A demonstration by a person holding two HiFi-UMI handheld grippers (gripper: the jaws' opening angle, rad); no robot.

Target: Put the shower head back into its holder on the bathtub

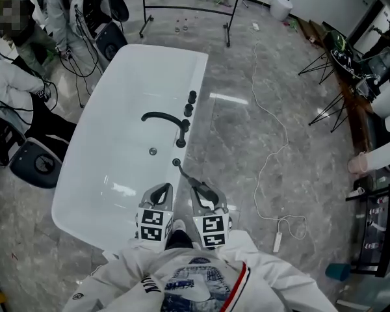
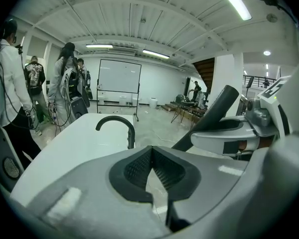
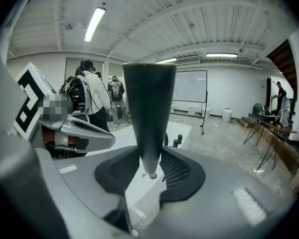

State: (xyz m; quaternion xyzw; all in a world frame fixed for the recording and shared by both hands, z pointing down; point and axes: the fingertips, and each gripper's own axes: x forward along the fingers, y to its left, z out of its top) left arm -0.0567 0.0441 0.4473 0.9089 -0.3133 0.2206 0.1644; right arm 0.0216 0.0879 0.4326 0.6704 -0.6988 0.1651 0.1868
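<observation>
Pinching shower head [image 3: 148, 108] in right gripper [image 3: 150, 159] jaws, left gripper [image 2: 150, 153] jaws pressed together (empty); seating in holder [image 1: 176, 162] ahead of jaws not done.

My left gripper [image 2: 150, 152] has its jaws together, empty, pointing over the white bathtub [image 2: 79, 139] toward the black faucet [image 2: 131, 133].

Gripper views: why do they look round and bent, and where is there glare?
Left gripper view: the wide lens bows the ceiling, blackens the corners; the ceiling light flares. Right gripper view: same bulge; the close shower head looks dark. Head view: light glares off the floor and bathtub.
</observation>
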